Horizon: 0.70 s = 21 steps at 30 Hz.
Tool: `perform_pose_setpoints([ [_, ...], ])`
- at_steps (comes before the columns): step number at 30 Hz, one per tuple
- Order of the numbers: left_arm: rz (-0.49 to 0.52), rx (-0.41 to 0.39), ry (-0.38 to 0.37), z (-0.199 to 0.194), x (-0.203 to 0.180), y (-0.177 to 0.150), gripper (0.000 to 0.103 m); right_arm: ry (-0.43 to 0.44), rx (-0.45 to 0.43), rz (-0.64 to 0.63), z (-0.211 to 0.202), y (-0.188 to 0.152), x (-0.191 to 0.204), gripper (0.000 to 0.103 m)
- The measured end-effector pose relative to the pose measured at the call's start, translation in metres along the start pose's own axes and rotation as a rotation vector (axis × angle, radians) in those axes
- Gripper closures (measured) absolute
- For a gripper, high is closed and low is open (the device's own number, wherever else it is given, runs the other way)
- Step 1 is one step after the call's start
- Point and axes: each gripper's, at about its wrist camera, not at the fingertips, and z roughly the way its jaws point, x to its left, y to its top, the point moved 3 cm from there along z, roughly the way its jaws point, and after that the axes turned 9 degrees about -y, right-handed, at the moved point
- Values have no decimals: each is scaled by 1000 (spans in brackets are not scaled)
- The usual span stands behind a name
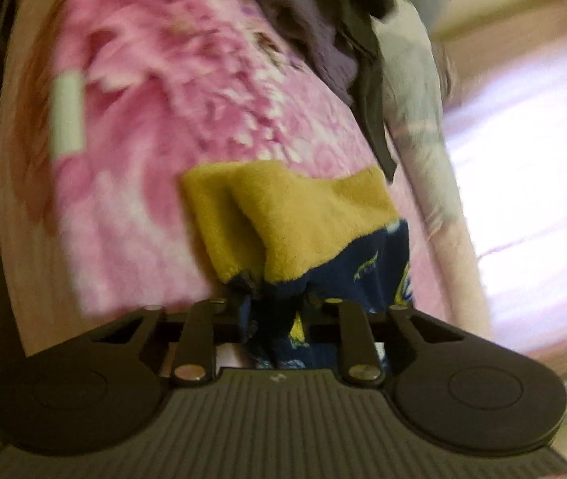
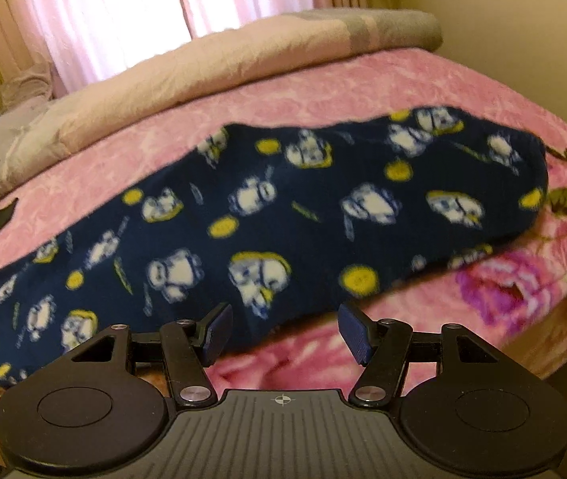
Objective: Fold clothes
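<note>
Left gripper (image 1: 273, 311) clamped on navy fleece garment (image 2: 283, 207) near its yellow cuff (image 1: 291, 215). Right gripper (image 2: 283, 333) open, poised over garment's near edge. Garment spread across pink floral blanket (image 2: 363, 80).

Right gripper (image 2: 283, 333) open, nothing between pads, just bare pink bedspread (image 2: 303, 363) underneath. Navy fleece garment (image 2: 283, 207) lies right ahead, near edge just past fingertips, blocks way forward. Rolled beige quilt (image 2: 187, 76) walls off far side. Left gripper (image 1: 273, 311) stuffed with same fleece, yellow cuffs (image 1: 283, 215) right in front. Dark clothes heap (image 1: 323, 36) crowds far right; left of cuffs wide open.
</note>
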Motion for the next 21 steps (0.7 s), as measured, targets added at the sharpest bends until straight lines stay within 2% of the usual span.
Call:
perform_pose_setpoints([
  [2,123,33,44,5,-21,4,94,-13,7,5,2,-2,-6,41],
  [4,291,50,44,7,-55,4,95,-28,6,18,2,-2,-14,41],
  [7,602,64,-25,10,-127,-13,96,-50,-1,52,4,0,-30,41],
  [11,949,130,-220,7,-220,-81,96,-69,-11,114,7,6,-49,41],
  [12,1025,156,-285,4,-235,-107,96,-69,-14,132,7,9,-54,41],
  [14,1167,217,-410,-1,-259,-162,95,-59,-25,172,7,15,-64,41],
  [16,1272,301,-477,4,-263,-218,94,-47,-42,206,5,20,-71,41],
  [17,1321,365,-482,12,-259,-248,93,-44,-48,220,5,23,-74,41],
  [20,1451,584,-396,51,-225,-326,86,-32,-43,262,9,27,-80,41],
  [21,1475,580,-391,52,-218,-333,85,-21,-39,280,10,28,-81,41],
])
